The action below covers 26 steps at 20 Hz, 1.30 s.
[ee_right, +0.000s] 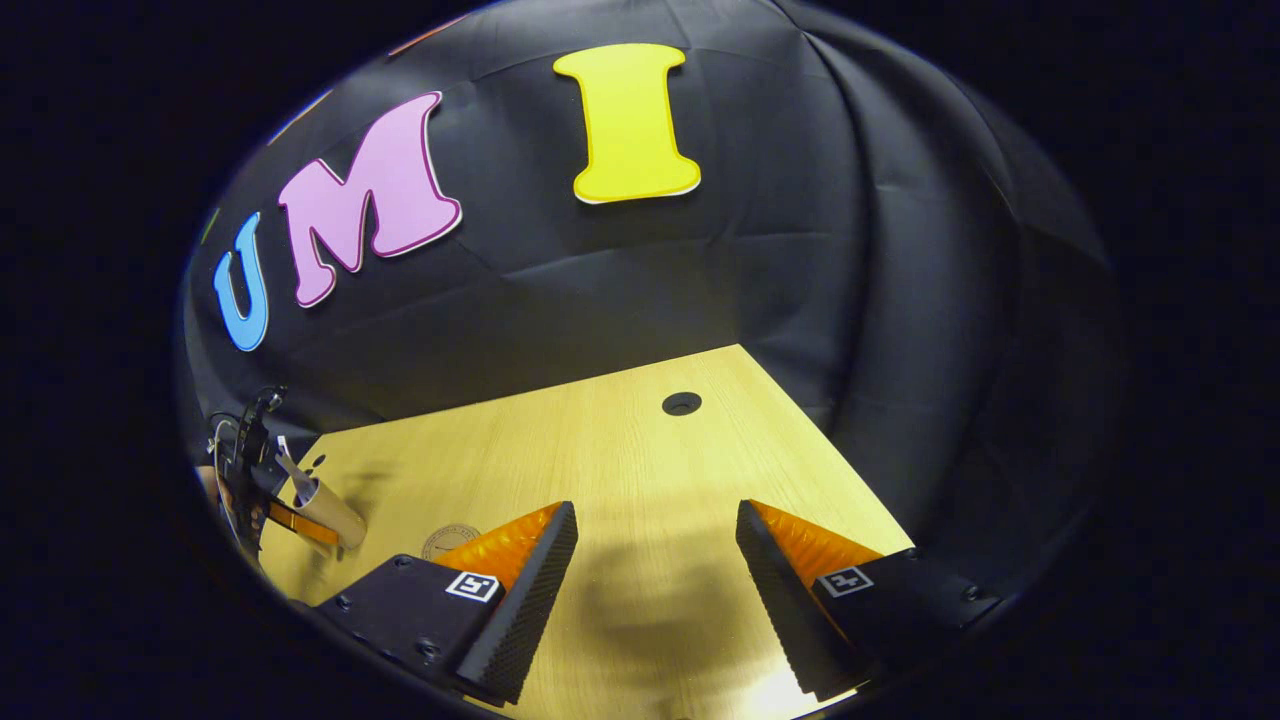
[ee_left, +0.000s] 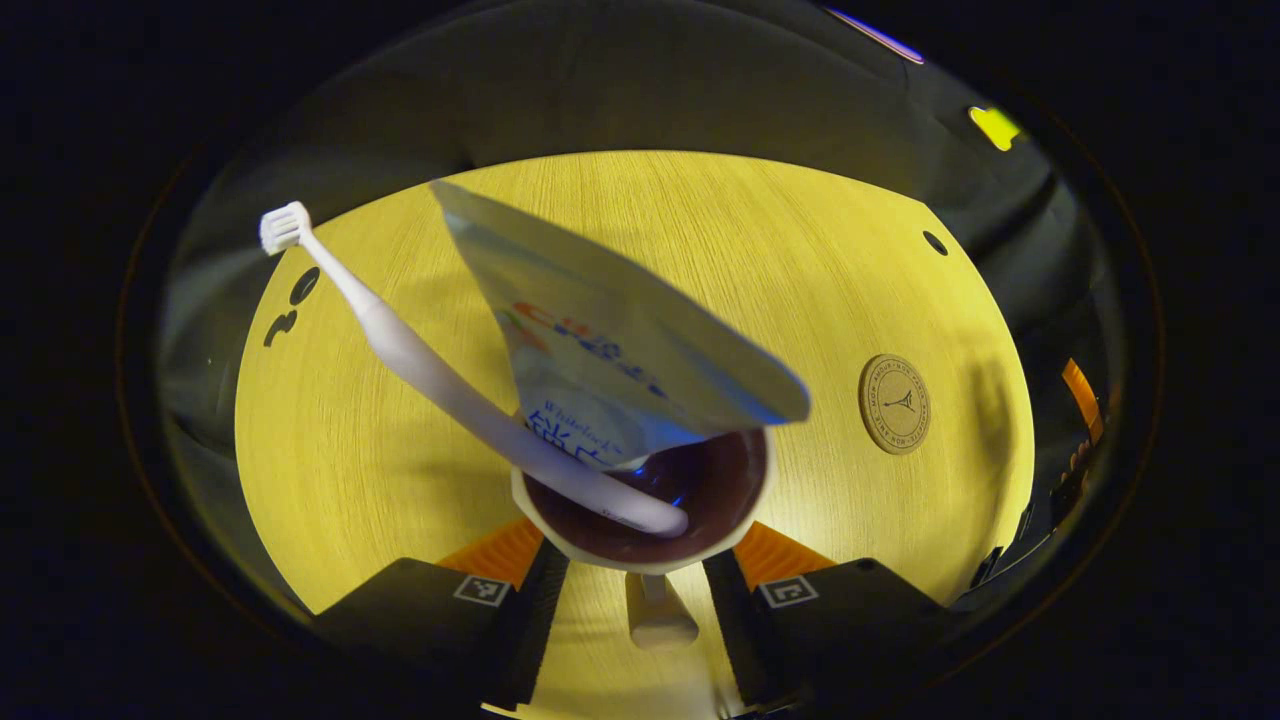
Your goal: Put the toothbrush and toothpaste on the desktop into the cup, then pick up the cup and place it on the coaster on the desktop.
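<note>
A pale wooden desktop (ee_right: 620, 470) was seen in both views, backed by the booth's black cloth wall (ee_right: 760, 260), with a small round hole (ee_right: 681, 403) near its far edge. In the left gripper view the left gripper (ee_left: 640, 590) was seen closed on the cup (ee_left: 745, 500), both fingers pressed against its sides, the cup being held tilted above the desktop. The toothbrush (ee_left: 420, 365) and the toothpaste (ee_left: 620, 330) were seen standing in the cup (bristles up, tube's flat end up). The round coaster (ee_left: 894, 403) was seen lying flat on the wood to the right, apart from the cup. In the right gripper view the right gripper (ee_right: 655, 560) was seen spread wide over bare wood, nothing between its fingers.
</note>
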Tool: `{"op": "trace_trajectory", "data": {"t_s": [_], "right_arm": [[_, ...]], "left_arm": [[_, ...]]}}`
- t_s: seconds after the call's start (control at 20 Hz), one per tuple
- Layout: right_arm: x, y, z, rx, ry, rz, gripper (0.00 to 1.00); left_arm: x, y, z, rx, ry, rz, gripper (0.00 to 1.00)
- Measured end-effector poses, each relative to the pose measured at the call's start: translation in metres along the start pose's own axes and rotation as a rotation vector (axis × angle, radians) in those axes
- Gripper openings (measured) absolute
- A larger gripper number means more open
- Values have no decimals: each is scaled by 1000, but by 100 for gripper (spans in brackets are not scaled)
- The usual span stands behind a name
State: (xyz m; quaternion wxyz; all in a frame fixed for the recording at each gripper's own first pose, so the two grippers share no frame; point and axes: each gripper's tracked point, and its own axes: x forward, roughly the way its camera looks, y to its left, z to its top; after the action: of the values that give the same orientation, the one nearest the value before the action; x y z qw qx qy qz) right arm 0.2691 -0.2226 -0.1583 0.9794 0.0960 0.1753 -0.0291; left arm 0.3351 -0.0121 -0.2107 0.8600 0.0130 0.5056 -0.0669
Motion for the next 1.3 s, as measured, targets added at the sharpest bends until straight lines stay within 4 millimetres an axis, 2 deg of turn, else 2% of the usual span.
{"op": "trace_trajectory", "data": {"t_s": [0.1, 0.15, 0.2, 0.25, 0.3, 0.4, 0.45, 0.5, 0.55, 0.6, 0.65, 0.8, 0.9, 0.95, 1.0, 1.2, 1.25, 1.3], "right_arm": [[0, 6, -3, -6, 7, 12, 98], [0, 9, -4, -9, 8, 17, 98], [0, 11, -5, -12, 11, 22, 98], [-1, 13, -7, -14, 13, 27, 98], [0, 15, -8, -16, 15, 31, 98], [-1, 18, -10, -17, 20, 37, 98], [-1, 18, -10, -19, 21, 38, 98], [-2, 18, -10, -20, 20, 36, 98], [-3, 16, -10, -20, 18, 35, 98], [-4, 15, -8, -18, 15, 34, 98], [-3, 14, -8, -15, 14, 33, 98], [-5, 8, -6, -12, 12, 25, 98], [-7, 5, -8, -16, 10, 18, 98], [-9, 4, -6, -17, 9, 18, 98], [-11, 4, -6, -19, 6, 17, 98], [-18, 0, -3, -19, -2, 12, 98], [-20, 0, -3, -16, -6, 10, 98], [-22, -1, -2, -14, -9, 9, 98]], "left_arm": [[0, 0, -4, 3, 21, 4, 67], [0, 0, -7, 7, 33, 8, 66], [8, -1, -11, 4, 43, 2, 63], [-2, 0, -9, 2, 48, 8, 47], [-2, 0, -9, 7, 49, 6, 32], [1, -1, -8, 11, 43, 7, 32], [1, -1, -8, 9, 33, 4, 36], [2, -2, -7, 7, 25, -1, 30], [1, -3, -7, 0, 14, -4, 34], [1, -4, -5, -7, 2, -4, 34], [0, -4, -5, -9, -6, -3, 24], [-8, -10, 4, 28, -34, 3, 28], [-14, -24, 9, 79, -42, -4, 28], [-17, -29, 12, 114, -48, -1, 33], [-20, -37, 16, 149, -54, 1, 28], [-25, -87, 31, 227, -69, -54, 28], [-24, -99, 34, 247, -69, -67, 32], [-22, -110, 37, 269, -68, -77, 28]]}}
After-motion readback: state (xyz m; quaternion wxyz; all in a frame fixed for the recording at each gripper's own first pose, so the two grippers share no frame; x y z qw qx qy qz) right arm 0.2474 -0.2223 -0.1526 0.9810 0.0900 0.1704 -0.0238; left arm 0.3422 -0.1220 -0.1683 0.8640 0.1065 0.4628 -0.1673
